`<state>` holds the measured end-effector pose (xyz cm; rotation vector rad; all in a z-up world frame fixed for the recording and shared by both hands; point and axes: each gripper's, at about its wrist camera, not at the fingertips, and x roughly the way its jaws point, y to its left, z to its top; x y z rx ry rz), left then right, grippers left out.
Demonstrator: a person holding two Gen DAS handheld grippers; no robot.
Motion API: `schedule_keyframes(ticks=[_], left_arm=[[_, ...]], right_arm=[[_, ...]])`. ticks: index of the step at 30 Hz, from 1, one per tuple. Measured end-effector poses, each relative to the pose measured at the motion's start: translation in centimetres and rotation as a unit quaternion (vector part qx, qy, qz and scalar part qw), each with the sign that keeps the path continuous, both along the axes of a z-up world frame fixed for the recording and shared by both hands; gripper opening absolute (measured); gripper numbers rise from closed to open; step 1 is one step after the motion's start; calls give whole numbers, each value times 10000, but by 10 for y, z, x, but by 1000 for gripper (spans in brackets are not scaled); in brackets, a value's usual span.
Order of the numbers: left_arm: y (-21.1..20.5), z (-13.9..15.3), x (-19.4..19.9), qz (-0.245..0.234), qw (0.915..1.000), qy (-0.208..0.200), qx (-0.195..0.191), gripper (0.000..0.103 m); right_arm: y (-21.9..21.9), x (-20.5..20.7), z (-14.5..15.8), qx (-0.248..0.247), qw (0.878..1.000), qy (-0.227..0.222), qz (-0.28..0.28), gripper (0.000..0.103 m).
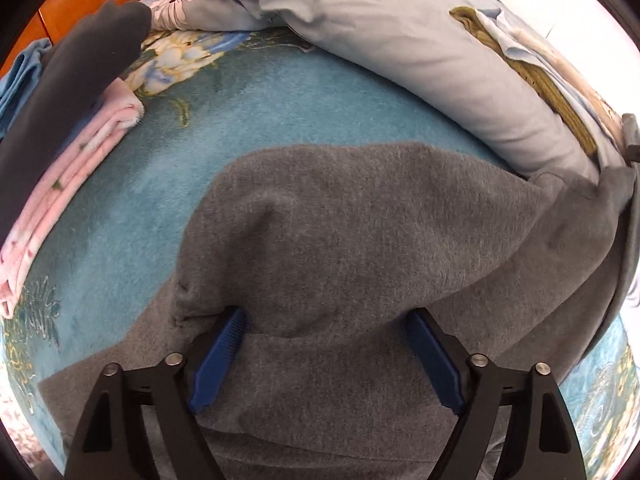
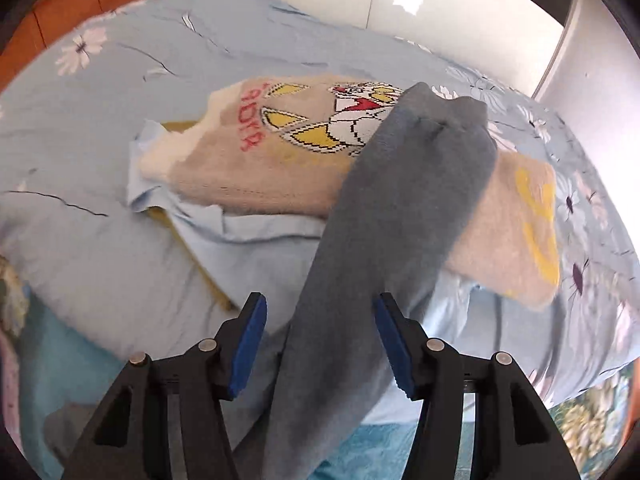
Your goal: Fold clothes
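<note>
My left gripper [image 1: 322, 354] stood with its jaws wide apart, pointing steeply down at the grey garment [image 1: 360, 232], which lay spread over the teal blanket [image 1: 132, 208] on the bed. A raised fold of the grey cloth sat between my blue pads [image 1: 218, 360], but they did not press on it. The risk on that side, as I judged it, was that closing there would pinch only the top layer of the hump, so that the fold dragged crooked or bunched. A folded pink cloth [image 1: 76, 168] and a dark garment [image 1: 84, 64] lay near the left edge, close enough to be disturbed by a wide sweep.

My right gripper [image 2: 320, 340] also had its jaws apart, not clamped on anything. A long limb of the grey garment [image 2: 400, 208] ran up between them and draped over the folded knit sweater with a cartoon print [image 2: 304, 152], which rested on the pale blue floral quilt [image 2: 120, 80]. That view was blurred. I judged that the limb could pull the sweater out of its fold if I tugged it, or slip off the quilt's slope.

The bed was soft and uneven, the quilt heaped in a ridge along the blanket. An orange wooden panel [image 2: 80, 4] showed at the left and a white wall [image 2: 440, 0] behind.
</note>
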<state>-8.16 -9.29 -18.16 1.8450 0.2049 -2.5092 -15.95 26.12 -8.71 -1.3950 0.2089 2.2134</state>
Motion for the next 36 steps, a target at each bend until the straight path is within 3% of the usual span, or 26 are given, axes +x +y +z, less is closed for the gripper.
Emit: schedule_keyframes(ticks=[4, 6, 9, 14, 19, 21, 25, 29, 36], left_arm=[[-8, 0, -2, 171, 9996, -7, 223, 87], [-8, 1, -2, 172, 9996, -1, 229, 88], [-12, 3, -2, 239, 9991, 13, 350, 88], [-23, 8, -1, 444, 9975, -28, 555, 88], [-26, 12, 2, 530, 9971, -104, 545, 88], [-26, 14, 3, 546, 9970, -149, 522, 88], [-25, 19, 7, 586, 9969, -238, 473, 88], [-23, 29, 11, 579, 9973, -114, 427, 88], [-21, 24, 17, 613, 9971, -73, 440, 88]], right_arm=[[4, -14, -9, 253, 9989, -378, -148, 56], [7, -10, -7, 365, 9980, -424, -303, 21], [18, 9, 8, 87, 9988, -58, -477, 5], [36, 70, 50, -197, 9961, 722, -471, 3], [65, 190, 85, -658, 9809, 1578, -924, 0], [73, 246, 80, -896, 9739, 1694, -1220, 0], [81, 305, 41, -1116, 9746, 1340, -1406, 0], [77, 292, 29, -1283, 9740, 1422, -1213, 0], [52, 168, 52, -602, 9890, 1347, -121, 3]])
